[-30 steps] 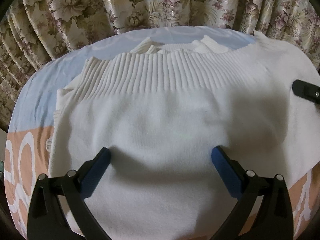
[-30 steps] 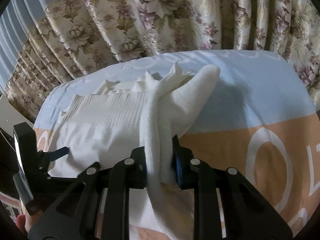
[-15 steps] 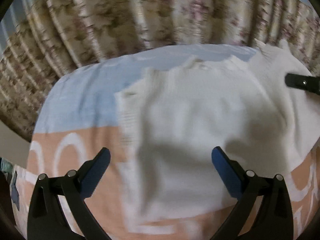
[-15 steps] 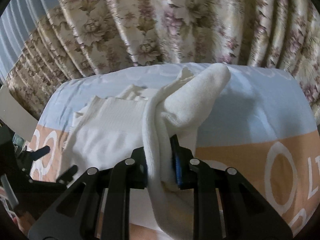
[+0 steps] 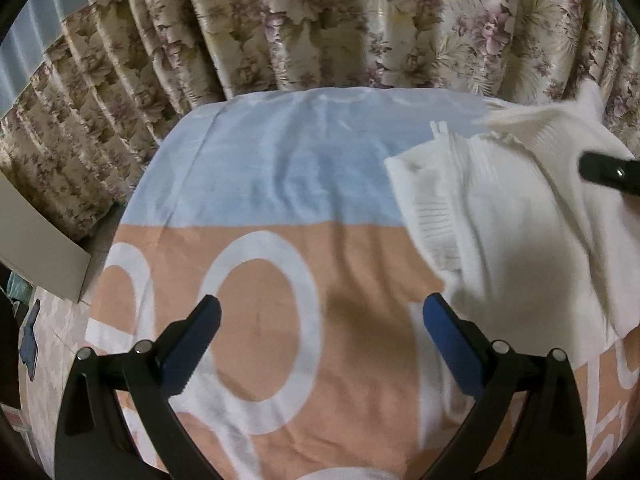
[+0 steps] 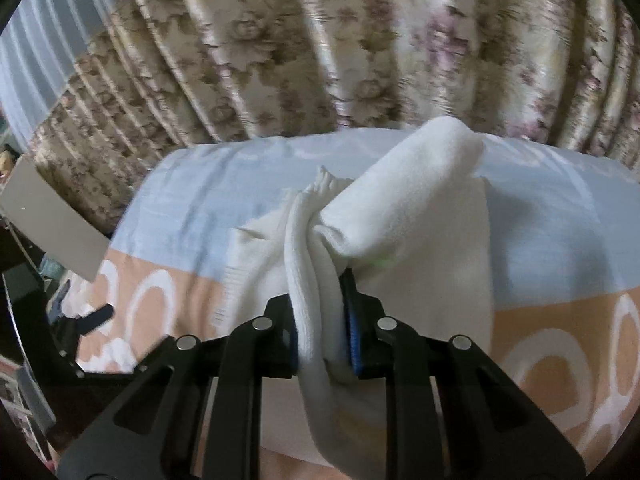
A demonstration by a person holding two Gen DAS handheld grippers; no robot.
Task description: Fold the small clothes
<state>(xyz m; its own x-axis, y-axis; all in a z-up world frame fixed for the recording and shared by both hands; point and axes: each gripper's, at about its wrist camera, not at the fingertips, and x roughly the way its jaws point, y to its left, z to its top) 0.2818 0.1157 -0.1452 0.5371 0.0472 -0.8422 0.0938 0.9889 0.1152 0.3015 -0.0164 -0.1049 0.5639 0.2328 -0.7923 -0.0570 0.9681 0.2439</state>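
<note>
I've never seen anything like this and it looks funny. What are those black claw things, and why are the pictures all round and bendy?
Those claws are grippers, like big tweezers, and a person holds one in each hand. Each has a small wide-eyed camera looking along its two fingers, which makes the pictures curve.

One picture comes from the left gripper. Its blue-tipped fingers are spread open and hold nothing. Under it is a blue and orange cloth with white rings on it.

The other picture comes from the right gripper. Its fingers are squeezed shut on a white sweater, bunching it up. You can also see that sweater at the right edge of the left picture. Behind everything hangs a flowery curtain.
</note>
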